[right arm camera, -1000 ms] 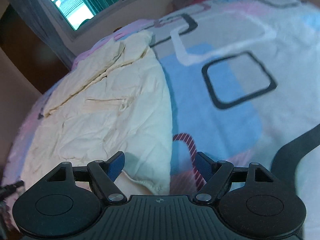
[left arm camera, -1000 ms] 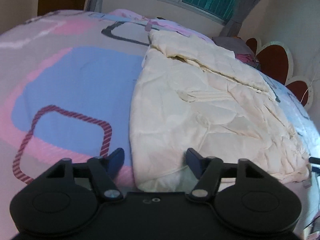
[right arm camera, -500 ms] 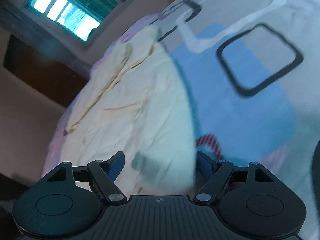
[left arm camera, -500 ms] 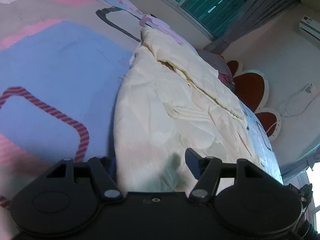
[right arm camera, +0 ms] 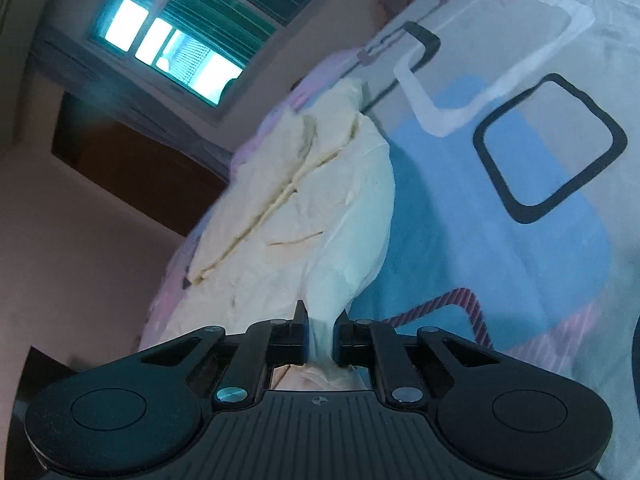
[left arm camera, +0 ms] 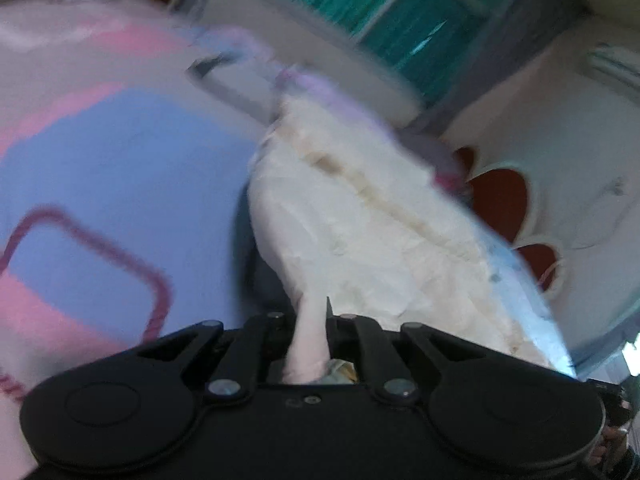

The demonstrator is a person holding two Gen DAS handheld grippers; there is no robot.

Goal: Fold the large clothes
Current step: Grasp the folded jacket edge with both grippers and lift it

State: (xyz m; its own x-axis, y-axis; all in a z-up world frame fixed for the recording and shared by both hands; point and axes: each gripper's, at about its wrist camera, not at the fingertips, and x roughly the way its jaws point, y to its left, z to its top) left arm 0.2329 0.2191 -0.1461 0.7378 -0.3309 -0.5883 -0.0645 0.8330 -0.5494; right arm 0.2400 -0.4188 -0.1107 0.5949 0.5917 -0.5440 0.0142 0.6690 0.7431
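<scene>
A large cream garment (left arm camera: 372,232) lies lengthwise on the bed and shows in both wrist views (right arm camera: 304,208). My left gripper (left arm camera: 310,328) is shut on the near left corner of its hem, and the cloth rises in a taut fold from the jaws. My right gripper (right arm camera: 322,336) is shut on the near right corner of the hem, with cloth pinched between the two pads. Both near corners are lifted off the bed while the far part of the garment still rests on it. The left wrist view is blurred by motion.
The bed has a sheet (right arm camera: 520,184) patterned with blue, pink and grey squares (left arm camera: 100,184). A window with green blinds (right arm camera: 192,36) is behind the bed. A red and white scalloped headboard (left arm camera: 504,200) stands at the right. A dark wooden panel (right arm camera: 132,168) is on the wall.
Both grippers went from open, over the garment's near edge, to shut on its two near corners. The hem has lifted off the bed and both cameras have tilted upward.
</scene>
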